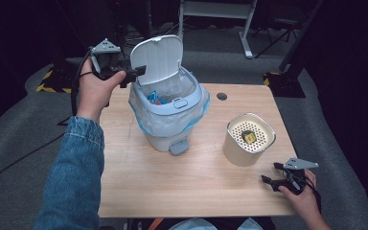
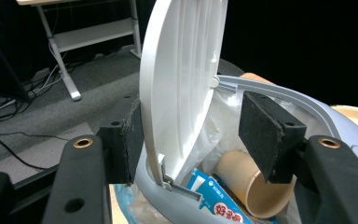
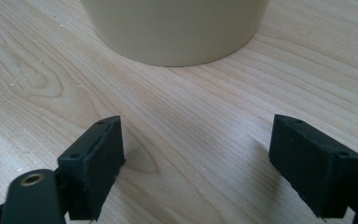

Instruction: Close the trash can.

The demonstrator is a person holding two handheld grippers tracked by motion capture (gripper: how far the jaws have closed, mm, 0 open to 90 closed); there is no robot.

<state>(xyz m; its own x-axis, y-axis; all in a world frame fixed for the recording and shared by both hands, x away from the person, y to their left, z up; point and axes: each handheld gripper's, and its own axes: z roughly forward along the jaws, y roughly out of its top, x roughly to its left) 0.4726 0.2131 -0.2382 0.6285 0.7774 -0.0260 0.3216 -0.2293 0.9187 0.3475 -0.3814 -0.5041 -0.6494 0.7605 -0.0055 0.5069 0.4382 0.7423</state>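
Jaws of the left gripper (image 1: 139, 73) straddle the raised white lid (image 1: 157, 58) of the pedal bin (image 1: 172, 129) at the far left of the desk (image 1: 139, 187); one pad touches the lid's outer face while the other stands apart from its ribbed inner face, so nothing is clamped. Inside the bin's plastic liner (image 1: 146, 120) lie a paper cup (image 2: 251, 182) and a blue snack packet (image 2: 219, 203). Over at the near right, the right gripper (image 1: 274, 175) rests wide open, just beside a cream perforated-top canister (image 1: 242, 148).
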